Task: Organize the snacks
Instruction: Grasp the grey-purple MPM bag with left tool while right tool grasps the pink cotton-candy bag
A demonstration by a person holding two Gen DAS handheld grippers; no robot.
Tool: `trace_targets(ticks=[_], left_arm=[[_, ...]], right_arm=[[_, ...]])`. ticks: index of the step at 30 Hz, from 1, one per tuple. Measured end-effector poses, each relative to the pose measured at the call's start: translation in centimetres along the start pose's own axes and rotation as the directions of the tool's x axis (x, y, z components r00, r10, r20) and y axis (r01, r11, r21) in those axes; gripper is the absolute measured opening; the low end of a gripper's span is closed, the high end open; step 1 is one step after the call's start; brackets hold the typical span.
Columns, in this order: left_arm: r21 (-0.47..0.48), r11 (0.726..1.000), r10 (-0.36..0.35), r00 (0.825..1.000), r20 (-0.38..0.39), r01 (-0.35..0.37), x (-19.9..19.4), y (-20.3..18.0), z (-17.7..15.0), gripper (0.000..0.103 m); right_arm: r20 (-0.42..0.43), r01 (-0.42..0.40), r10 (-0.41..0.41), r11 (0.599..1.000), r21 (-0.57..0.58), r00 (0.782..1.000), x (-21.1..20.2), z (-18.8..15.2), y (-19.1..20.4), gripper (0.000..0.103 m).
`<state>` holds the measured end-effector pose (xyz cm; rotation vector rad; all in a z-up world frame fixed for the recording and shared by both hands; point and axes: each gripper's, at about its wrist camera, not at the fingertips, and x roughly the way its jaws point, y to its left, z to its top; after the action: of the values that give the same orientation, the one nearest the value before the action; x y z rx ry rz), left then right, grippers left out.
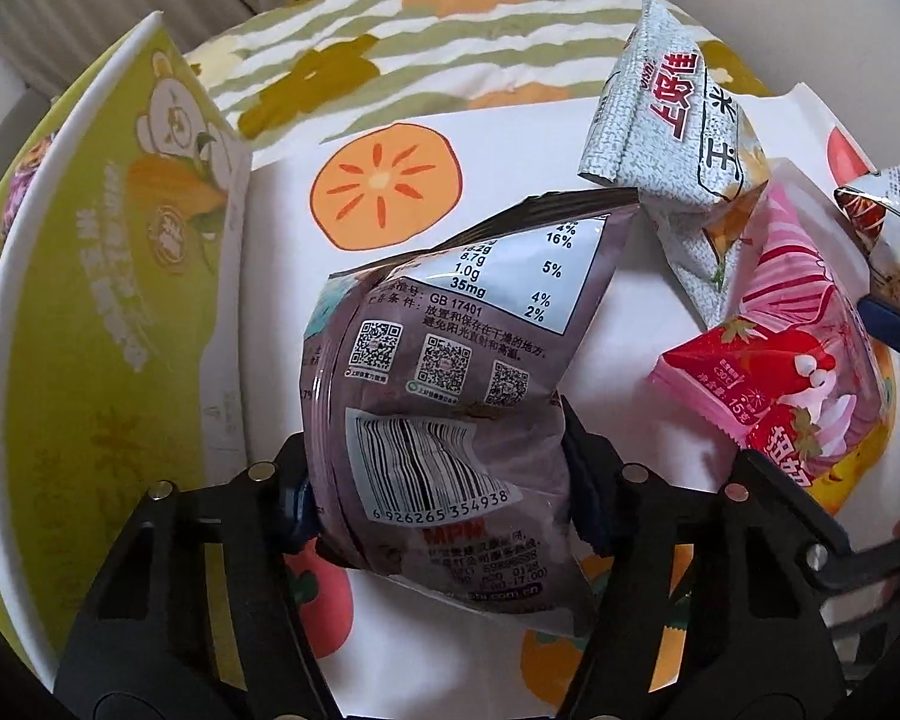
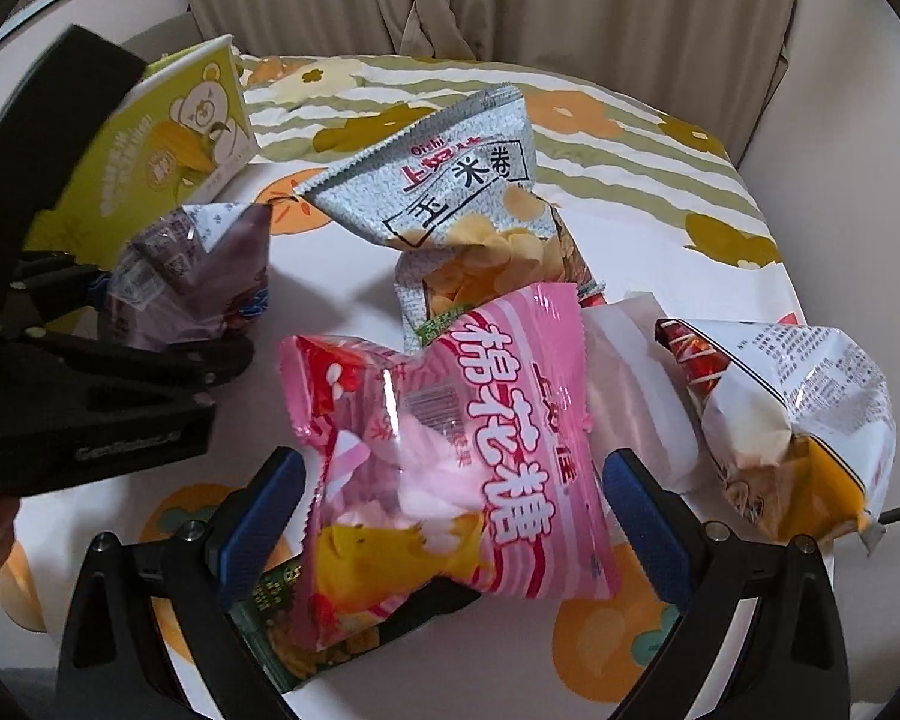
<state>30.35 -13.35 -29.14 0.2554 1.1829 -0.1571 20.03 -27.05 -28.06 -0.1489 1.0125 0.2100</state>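
The left gripper (image 1: 438, 480) clamps the purple bag (image 1: 450, 396) beside the green box (image 1: 108, 276), whose inside is hidden. The right gripper (image 2: 450, 510) stands open astride the pink bag (image 2: 462, 450) on the table (image 2: 342, 312). Only its view shows the green packet (image 2: 276, 618) beneath; farther off lie the grey bag (image 2: 450, 192) and white bag (image 2: 810, 420).

Not much room on the right side: the pink marshmallow bag (image 2: 450, 450), corn snack bag (image 2: 468, 204) and white-orange bag (image 2: 798, 420) crowd together, some overlapping. The green box (image 1: 108, 276) walls off the left edge. Open tablecloth (image 1: 390, 192) lies between the box and the pile, toward the far side.
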Motion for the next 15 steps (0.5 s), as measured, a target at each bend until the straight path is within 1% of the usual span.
trace_targets(ticks=[7,9,11,14,15], left_arm=[[-0.028,0.999,-0.022,1.0,0.004,0.022,-0.8,0.4,-0.5,0.059],[-0.029,0.999,-0.023,1.0,0.007,0.023,-1.0,0.3,-0.6,0.059],[-0.031,0.999,-0.025,1.0,0.013,0.025,-1.2,0.3,-0.8,0.059],[-0.036,0.999,-0.026,0.999,0.018,0.027,-1.8,0.1,-1.1,0.059],[-0.038,0.999,-0.026,0.999,0.022,0.027,-2.1,0.1,-1.3,0.059]], right_arm=[[-0.016,-0.023,0.023,1.0,0.001,1.0,1.1,-0.1,-0.3,0.099],[-0.01,-0.03,0.03,1.0,0.001,0.999,1.1,-0.1,-0.3,0.097],[-0.006,-0.041,0.041,0.999,0.0,0.999,1.1,-0.2,-0.3,0.087],[-0.001,-0.056,0.056,0.998,-0.001,0.998,0.7,-0.4,-0.2,0.077],[0.0,-0.055,0.055,0.998,-0.001,0.998,0.6,-0.5,-0.1,0.077]])
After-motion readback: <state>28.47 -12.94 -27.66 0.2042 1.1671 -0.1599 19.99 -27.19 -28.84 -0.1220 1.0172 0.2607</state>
